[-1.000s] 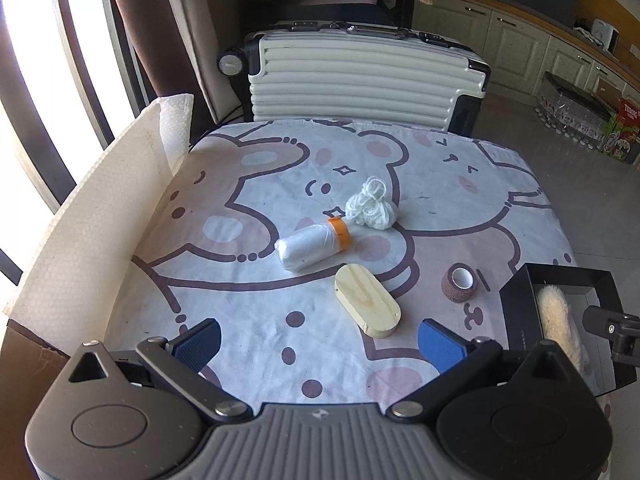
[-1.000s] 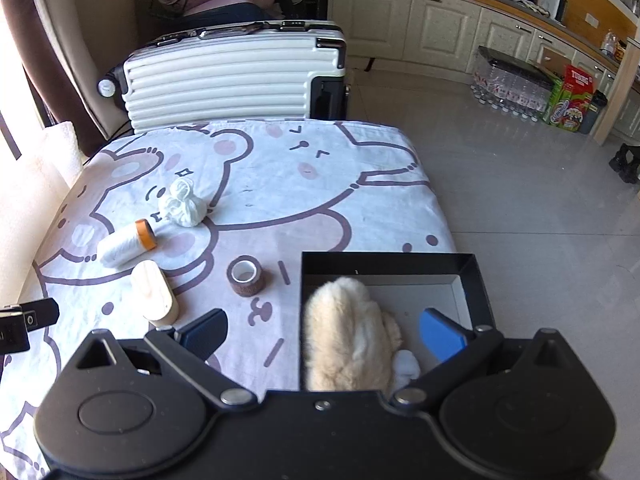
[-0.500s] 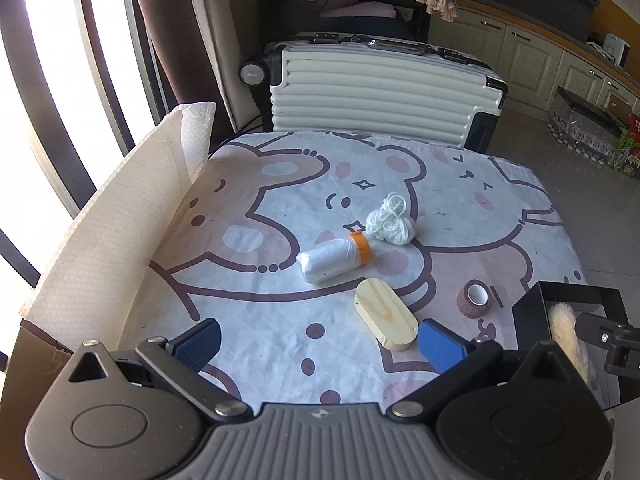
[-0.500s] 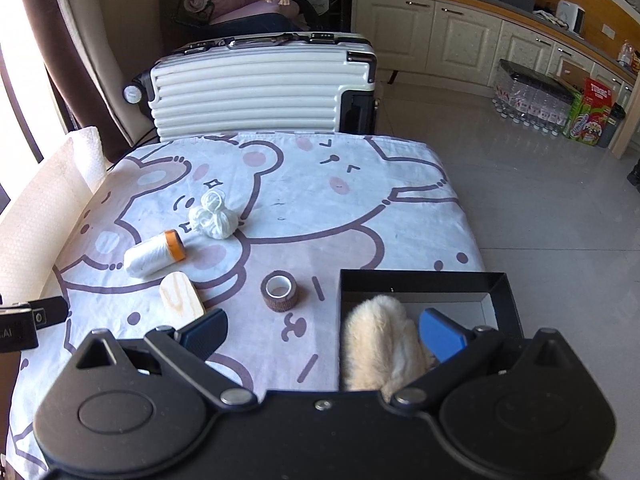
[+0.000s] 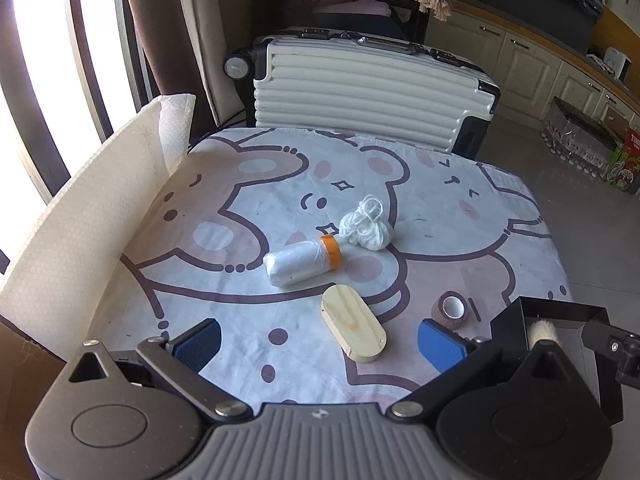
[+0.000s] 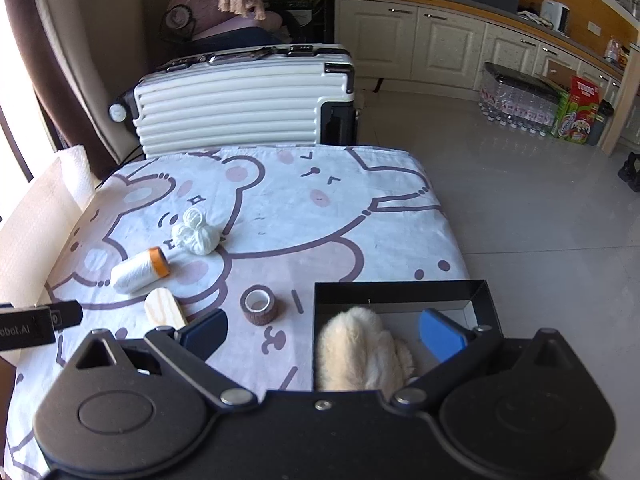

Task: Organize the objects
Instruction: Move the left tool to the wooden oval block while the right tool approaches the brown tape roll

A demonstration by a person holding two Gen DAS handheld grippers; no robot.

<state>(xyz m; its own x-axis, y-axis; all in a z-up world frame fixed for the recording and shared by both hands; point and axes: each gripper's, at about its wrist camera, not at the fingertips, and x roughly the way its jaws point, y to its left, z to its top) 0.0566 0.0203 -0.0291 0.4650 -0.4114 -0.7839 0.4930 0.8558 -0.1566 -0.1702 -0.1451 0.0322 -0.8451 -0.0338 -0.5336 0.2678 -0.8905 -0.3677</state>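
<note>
A cream fluffy toy [image 6: 360, 354] lies in the black box [image 6: 400, 294] at the bench's [image 6: 360, 208] right front, with tape roll [image 6: 259, 304], wooden oval block [image 5: 354, 328], thread spool [image 5: 302, 262] and yarn bundle [image 5: 366, 224] leftward, both left gripper [image 5: 320, 338] and right gripper [image 6: 324, 330] spread wide, empty.

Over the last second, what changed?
Both grippers, left gripper and right gripper, pulled back and up, open and empty; nothing grasped or released. Spool, yarn, wooden block, tape roll and the fluffy item in the black box stayed put.
</note>
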